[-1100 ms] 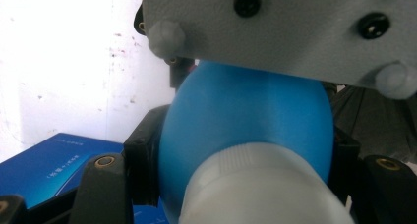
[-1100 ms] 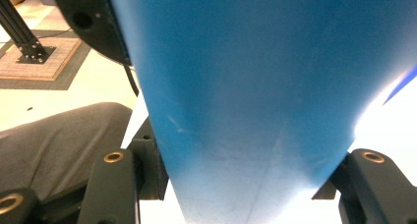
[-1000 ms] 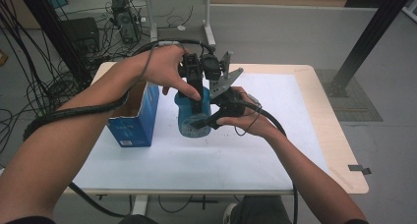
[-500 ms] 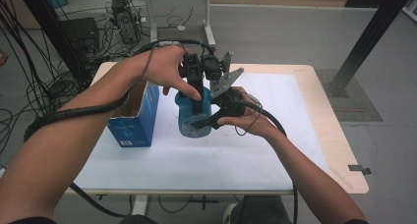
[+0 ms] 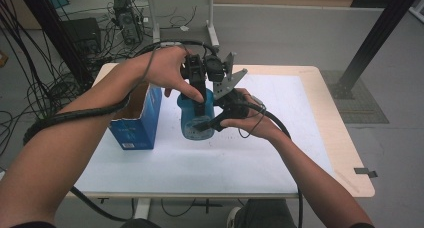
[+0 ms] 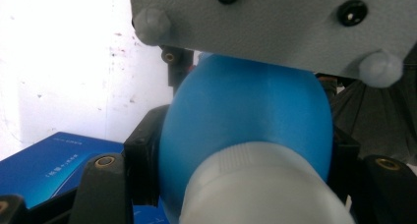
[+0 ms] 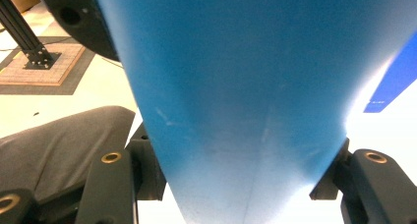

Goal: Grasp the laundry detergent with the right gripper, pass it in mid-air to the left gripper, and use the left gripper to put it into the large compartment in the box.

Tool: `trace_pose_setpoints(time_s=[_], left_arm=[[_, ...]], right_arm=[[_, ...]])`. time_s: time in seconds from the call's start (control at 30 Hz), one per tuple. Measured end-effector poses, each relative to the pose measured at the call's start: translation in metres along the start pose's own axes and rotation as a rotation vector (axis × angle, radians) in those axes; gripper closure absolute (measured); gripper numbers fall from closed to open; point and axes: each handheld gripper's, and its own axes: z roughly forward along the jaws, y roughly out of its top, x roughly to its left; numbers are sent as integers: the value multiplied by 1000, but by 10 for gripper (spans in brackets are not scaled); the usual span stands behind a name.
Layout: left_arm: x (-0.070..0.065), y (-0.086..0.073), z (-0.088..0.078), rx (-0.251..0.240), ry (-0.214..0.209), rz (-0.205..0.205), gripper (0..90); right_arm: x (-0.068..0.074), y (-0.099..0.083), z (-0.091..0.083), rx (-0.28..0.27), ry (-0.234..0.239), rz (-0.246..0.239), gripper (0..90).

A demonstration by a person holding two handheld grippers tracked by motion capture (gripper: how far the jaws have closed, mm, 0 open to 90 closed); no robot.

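Observation:
A blue bottle (image 5: 191,122) with a white cap (image 6: 260,189) is held just above the white table top (image 5: 280,153), near its middle. My left gripper (image 5: 201,100) comes down from above and is shut on the bottle's shoulder (image 6: 246,116), just under the cap, with a black jaw on each side. My right gripper (image 5: 206,125) reaches in from the right and is shut on the lower body of the bottle (image 7: 236,86). Its grey three-cornered plate (image 6: 275,22) stands close above the bottle in the left gripper view.
An open blue carton (image 5: 137,120) stands upright on the table just left of the bottle, also seen as the carton (image 6: 44,165) in the left gripper view. Cables trail from both grippers. A black post (image 5: 375,38) and a desk frame stand beyond the table.

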Motion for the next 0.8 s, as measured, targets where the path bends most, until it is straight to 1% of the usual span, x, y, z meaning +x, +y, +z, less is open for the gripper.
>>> trace_pose_setpoints(time_s=[0.03, 0.33, 0.8], left_arm=[[0, 0, 0, 1, -1, -1, 364], [-1, 0, -1, -2, 0, -4, 364], [-2, -2, -1, -1, -3, -8, 364]], right_arm=[[-1, 0, 0, -4, -4, -7, 400], [0, -1, -1, -8, -1, 3, 395], [0, -1, 1, -15, -1, 2, 374]])
